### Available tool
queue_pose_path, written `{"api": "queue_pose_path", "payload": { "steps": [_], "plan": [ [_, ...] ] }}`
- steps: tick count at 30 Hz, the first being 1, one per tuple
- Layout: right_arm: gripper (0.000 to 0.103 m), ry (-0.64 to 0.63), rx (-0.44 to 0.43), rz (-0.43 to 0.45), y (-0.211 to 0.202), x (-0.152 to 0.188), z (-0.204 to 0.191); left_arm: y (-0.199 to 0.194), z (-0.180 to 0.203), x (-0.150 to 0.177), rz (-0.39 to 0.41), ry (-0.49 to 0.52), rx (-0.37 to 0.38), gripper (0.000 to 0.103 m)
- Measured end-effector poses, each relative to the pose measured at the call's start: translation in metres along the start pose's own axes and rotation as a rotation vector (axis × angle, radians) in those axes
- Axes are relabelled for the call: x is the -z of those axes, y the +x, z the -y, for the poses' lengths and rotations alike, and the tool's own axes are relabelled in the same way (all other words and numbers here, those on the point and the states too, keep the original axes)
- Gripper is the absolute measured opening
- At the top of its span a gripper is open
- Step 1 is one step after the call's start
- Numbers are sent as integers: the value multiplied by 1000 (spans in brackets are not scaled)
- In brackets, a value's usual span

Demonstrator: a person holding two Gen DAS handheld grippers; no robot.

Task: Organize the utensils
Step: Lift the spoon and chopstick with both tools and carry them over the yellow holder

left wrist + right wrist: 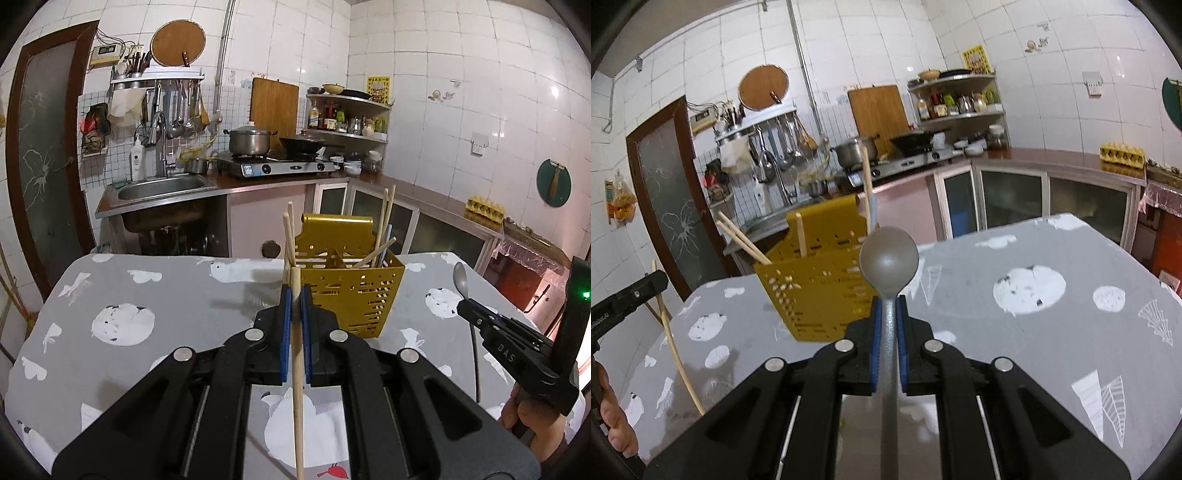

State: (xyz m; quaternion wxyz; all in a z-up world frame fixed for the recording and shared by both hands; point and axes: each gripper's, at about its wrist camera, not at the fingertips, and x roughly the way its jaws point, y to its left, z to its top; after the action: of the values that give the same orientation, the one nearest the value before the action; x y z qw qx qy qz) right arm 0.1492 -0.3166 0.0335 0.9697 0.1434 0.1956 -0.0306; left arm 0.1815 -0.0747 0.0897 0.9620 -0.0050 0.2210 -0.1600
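My left claw [295, 295] grips a chopstick [297, 369] upright; my right claw [889, 306] grips a spoon [888, 258]. The yellow holder [351, 295] stands just beyond on the desk [166, 295], nearer my left.

A grey cloth with white prints covers the worktop [155, 291] across the lower half of the frame. Behind it, left of centre, a steel sink [162, 186] sits under a tall faucet [159, 147]. At centre, a lidded pot [249, 140] and a dark wok [301, 144] stand on a gas stove [280, 167]. A wooden cutting board [274, 107] leans against the tiles. A corner shelf [349, 116] holds bottles. An egg tray [484, 209] lies at right.
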Motion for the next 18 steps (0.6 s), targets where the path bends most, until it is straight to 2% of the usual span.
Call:
{"api": "queue_pose_path", "payload": {
  "steps": [11,18],
  "plan": [
    [8,-18,-25,74,6,-15,-8,-7,-8,-14,47,0,27,4],
    [8,-18,-42,102,12,-30,-13,-12,-6,-40,95,15,51,4]
  ]
}}
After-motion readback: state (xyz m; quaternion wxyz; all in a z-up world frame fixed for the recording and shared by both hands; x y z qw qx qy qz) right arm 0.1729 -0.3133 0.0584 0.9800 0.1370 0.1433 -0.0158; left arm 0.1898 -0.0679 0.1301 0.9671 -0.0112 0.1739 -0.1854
